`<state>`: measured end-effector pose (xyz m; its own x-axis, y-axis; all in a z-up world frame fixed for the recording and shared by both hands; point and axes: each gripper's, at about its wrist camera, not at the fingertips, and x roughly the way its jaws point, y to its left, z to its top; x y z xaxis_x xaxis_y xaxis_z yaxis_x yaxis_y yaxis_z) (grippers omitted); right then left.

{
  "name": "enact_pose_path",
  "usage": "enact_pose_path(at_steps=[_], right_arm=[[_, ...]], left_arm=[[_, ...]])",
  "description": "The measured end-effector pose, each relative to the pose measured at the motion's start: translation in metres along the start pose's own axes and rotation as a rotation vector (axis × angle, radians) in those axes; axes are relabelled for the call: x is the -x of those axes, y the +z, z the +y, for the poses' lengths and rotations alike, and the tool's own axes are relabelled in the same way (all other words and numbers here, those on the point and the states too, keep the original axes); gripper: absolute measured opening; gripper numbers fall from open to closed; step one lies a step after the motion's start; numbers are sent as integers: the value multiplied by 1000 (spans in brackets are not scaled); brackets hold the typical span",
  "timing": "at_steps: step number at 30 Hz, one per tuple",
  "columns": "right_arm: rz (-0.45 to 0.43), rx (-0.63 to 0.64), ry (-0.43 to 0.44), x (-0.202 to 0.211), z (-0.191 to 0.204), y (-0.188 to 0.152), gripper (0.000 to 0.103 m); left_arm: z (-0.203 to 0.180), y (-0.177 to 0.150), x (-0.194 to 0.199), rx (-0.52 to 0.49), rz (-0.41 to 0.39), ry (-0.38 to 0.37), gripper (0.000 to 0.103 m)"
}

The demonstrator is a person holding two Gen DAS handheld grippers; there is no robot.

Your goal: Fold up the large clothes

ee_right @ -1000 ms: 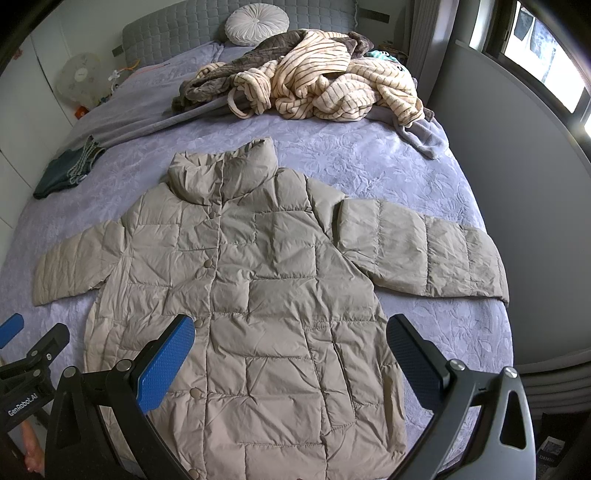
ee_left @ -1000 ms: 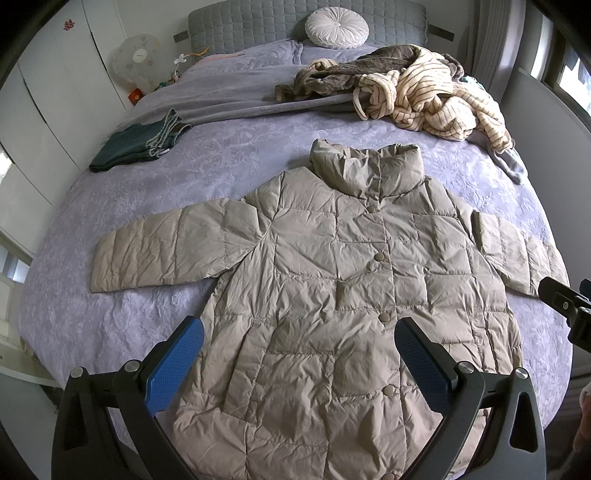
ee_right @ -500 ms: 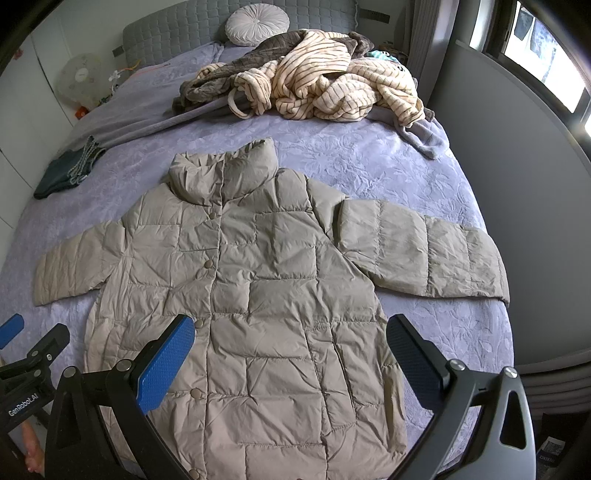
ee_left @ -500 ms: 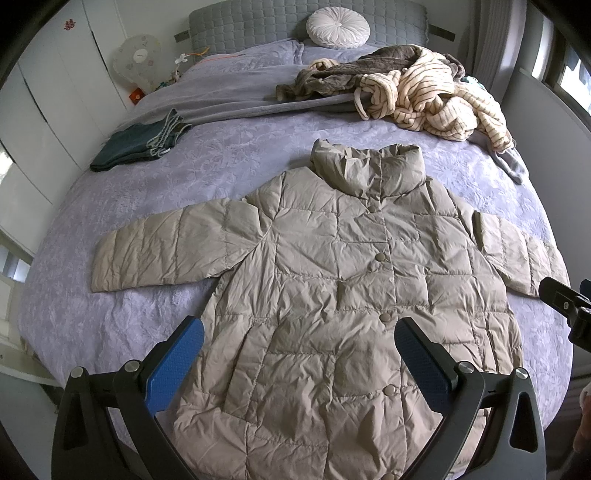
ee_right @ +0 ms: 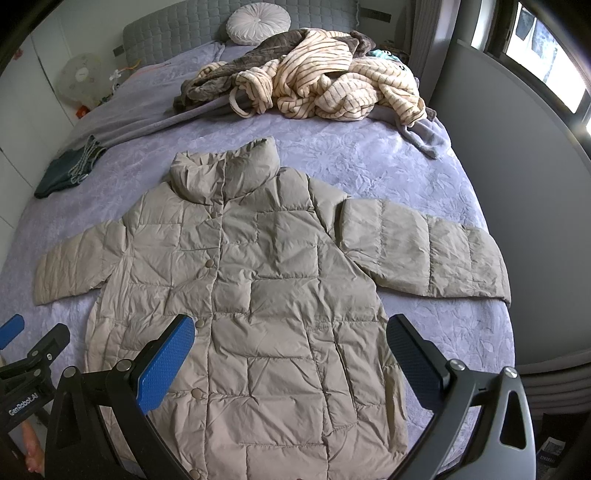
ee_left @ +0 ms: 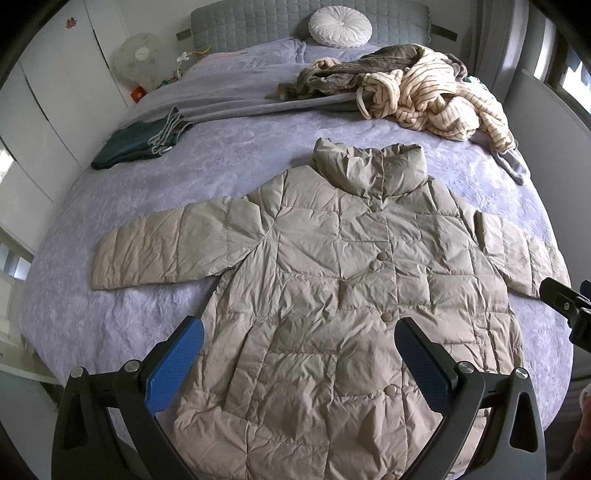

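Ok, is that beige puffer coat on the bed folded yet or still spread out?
Spread out, unfolded. The puffer coat lies flat, front up and buttoned, on the bed, both sleeves stretched sideways, collar toward the headboard.

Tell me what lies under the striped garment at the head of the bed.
A brown-grey garment shows beneath the striped garment, both on the lilac bedspread. Anything deeper in the pile is covered.

A wide bed with a lavender patterned cover [ee_left: 110, 295] carries a beige quilted puffer coat [ee_left: 351, 295] spread flat, sleeves out; folded dark teal clothes [ee_left: 140, 144] lie near its left edge; a heap of cream striped and brown garments [ee_right: 314, 88] and a round white pleated cushion [ee_left: 340, 27] lie toward the headboard.
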<state>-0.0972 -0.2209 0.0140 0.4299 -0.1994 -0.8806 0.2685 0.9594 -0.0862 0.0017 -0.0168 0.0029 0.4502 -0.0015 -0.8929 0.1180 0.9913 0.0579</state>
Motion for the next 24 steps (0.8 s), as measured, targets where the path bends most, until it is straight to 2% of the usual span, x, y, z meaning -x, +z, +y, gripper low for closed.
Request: enact_pose_path(at_steps=[24], right_arm=[[-1,-1,1,0,1,1,103]], left_arm=[[0,0,0,0,1,0,103]])
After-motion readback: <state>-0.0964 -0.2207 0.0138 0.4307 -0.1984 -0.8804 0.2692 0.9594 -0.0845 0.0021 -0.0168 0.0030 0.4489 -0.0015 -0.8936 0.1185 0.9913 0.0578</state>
